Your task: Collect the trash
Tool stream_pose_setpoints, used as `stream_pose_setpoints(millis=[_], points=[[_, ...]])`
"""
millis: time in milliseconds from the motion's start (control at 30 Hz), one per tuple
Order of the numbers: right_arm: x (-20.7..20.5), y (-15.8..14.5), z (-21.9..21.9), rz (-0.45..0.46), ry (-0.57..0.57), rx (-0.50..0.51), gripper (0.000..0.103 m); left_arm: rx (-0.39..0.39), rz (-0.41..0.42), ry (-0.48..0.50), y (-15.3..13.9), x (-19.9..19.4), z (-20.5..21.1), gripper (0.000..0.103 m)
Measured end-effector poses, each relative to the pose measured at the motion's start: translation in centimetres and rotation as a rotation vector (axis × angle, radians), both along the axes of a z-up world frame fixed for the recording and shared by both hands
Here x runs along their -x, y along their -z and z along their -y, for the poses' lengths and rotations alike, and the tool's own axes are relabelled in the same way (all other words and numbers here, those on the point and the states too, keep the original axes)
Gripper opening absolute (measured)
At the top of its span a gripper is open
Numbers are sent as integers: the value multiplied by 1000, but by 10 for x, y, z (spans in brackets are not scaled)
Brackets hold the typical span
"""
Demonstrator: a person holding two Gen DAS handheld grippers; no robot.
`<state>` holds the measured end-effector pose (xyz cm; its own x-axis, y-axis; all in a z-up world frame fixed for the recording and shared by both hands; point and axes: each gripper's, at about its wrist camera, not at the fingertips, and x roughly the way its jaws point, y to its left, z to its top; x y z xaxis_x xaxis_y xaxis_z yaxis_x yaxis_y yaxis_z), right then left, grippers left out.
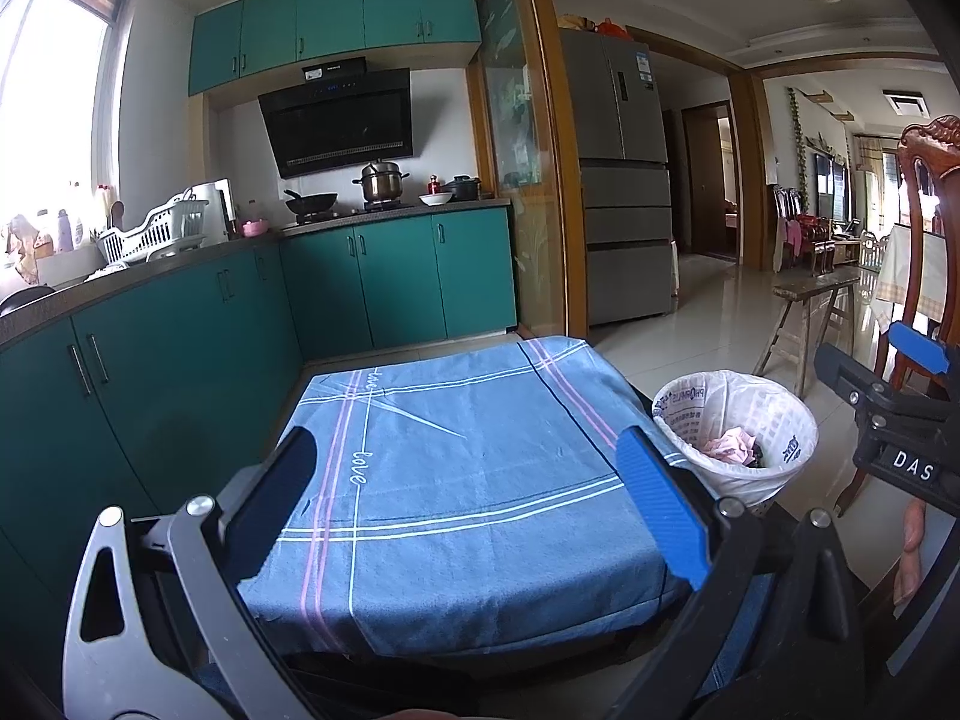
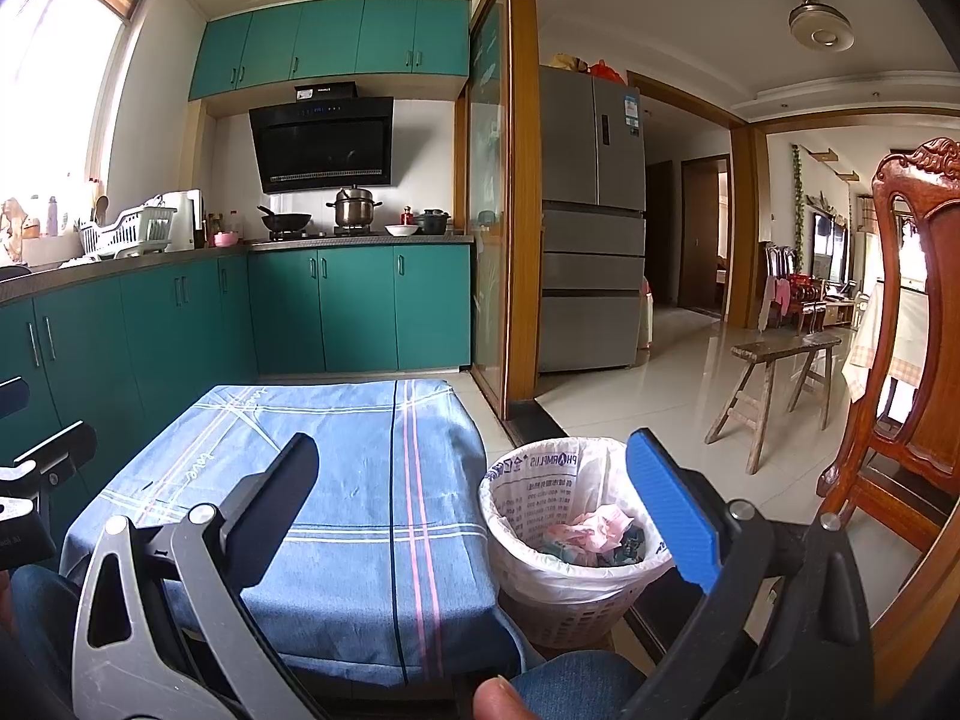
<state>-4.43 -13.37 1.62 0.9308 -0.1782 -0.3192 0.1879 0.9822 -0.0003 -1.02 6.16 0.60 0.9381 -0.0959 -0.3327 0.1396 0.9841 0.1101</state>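
We find both grippers, left [image 1: 468, 510] and right [image 2: 480, 516], spread wide and empty; the bin [image 2: 567, 585] holds the trash [image 2: 594, 531] beside the bare table [image 2: 336, 480].

Trash bin [image 2: 570, 546] contents partly hidden by its rim, sticker [image 2: 630, 111] on fridge [image 2: 591, 216] unreadable
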Motion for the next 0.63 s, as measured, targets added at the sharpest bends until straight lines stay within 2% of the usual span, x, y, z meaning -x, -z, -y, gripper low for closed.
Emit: stream_pose_setpoints(millis=[300, 500, 633], points=[[-6, 7, 2, -23, -1, -6, 100, 3, -19, -7, 5, -9, 0, 100], [-11, 12, 3, -45, -7, -18, 100, 35, -81, -37, 14, -24, -6, 100], [-13, 11, 3, -49, -27, -29, 100, 8, -114, -78, 24, -40, -8, 100]])
